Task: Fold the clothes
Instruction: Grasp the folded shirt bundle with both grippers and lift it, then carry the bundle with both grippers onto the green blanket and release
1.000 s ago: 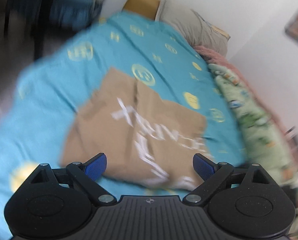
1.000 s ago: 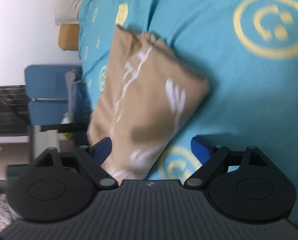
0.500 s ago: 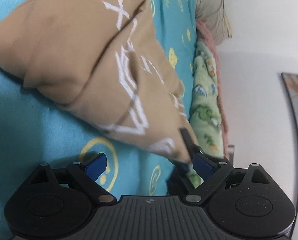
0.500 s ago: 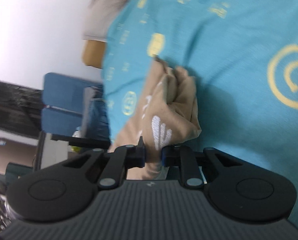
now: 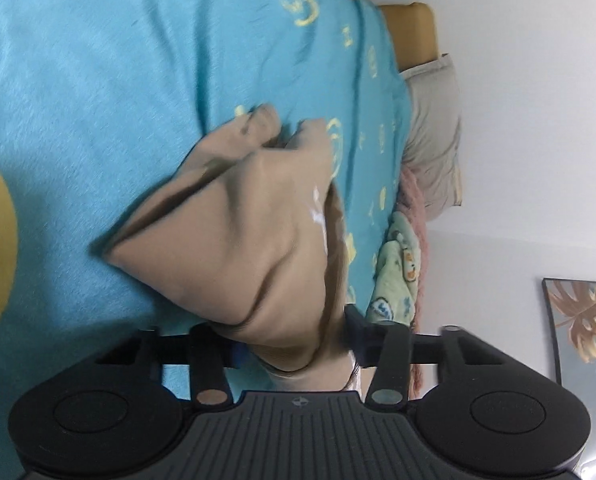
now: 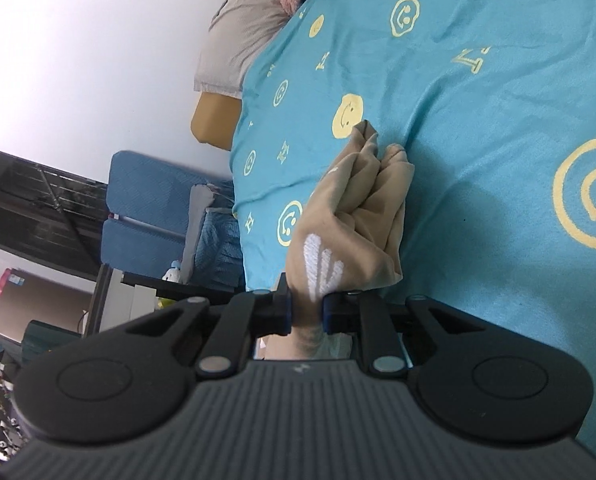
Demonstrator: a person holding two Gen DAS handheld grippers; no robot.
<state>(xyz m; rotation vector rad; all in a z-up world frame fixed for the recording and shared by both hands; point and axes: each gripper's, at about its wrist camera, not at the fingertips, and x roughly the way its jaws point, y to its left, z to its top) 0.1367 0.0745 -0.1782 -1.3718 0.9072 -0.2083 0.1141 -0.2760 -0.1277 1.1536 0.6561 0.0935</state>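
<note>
In the left wrist view, the left gripper (image 5: 294, 344) had its jaws pinched on a thick bunch of the tan garment (image 5: 234, 236), which rose from the fingers toward 12 o'clock over the blue smiley bedspread (image 5: 98, 80), with a grey pillow (image 5: 434, 132) at 2 o'clock. In the right wrist view, the right gripper (image 6: 306, 308) had its jaws pressed on a narrow fold of the same garment (image 6: 350, 224), which bore a white print (image 6: 320, 268) just above the fingers and lay bunched on the bedspread (image 6: 478, 120), a blue chair (image 6: 146, 208) at 9 o'clock.
</note>
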